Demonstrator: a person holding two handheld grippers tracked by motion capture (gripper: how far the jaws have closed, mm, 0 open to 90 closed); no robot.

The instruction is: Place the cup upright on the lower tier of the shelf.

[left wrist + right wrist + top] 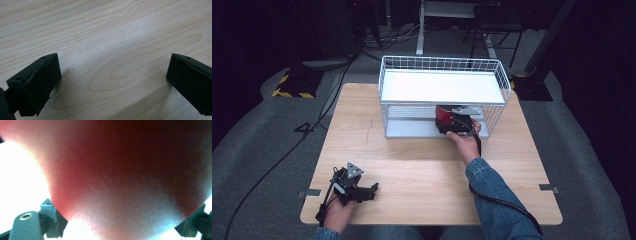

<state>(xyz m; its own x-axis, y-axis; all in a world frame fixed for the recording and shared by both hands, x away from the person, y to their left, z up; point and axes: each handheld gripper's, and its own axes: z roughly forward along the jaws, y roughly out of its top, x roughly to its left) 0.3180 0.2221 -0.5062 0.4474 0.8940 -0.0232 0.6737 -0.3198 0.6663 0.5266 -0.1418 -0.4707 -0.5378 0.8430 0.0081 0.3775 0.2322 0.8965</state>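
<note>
Denim sleeves come in from the near edge of the high view, one on each forearm. At the near left corner of the desk [412, 165] the left claw [373, 189] lies low over the wood, held in the person's left hand [337, 214], with its grey three-cornered plate on top. In the left gripper view its two black jaws stand wide apart with bare wood grain between them and nothing gripped.

Farther off, right of the middle, the right hand [466, 142] reaches into the lower level of a white wire rack [442, 64] that stands at the far side of the desk. The right claw [447, 120] is under the rack's upper shelf, and a red object [443, 117] sits at its tip, on the rack's lower shelf. In the right gripper view the red object [125, 177] is blurred and very close, pressed between the two jaws at the lower left and lower right corners, so the claw is closed on it. What sort of thing the red object is cannot be told from these views.

A cable trails from the right claw along the forearm toward the near edge.
</note>
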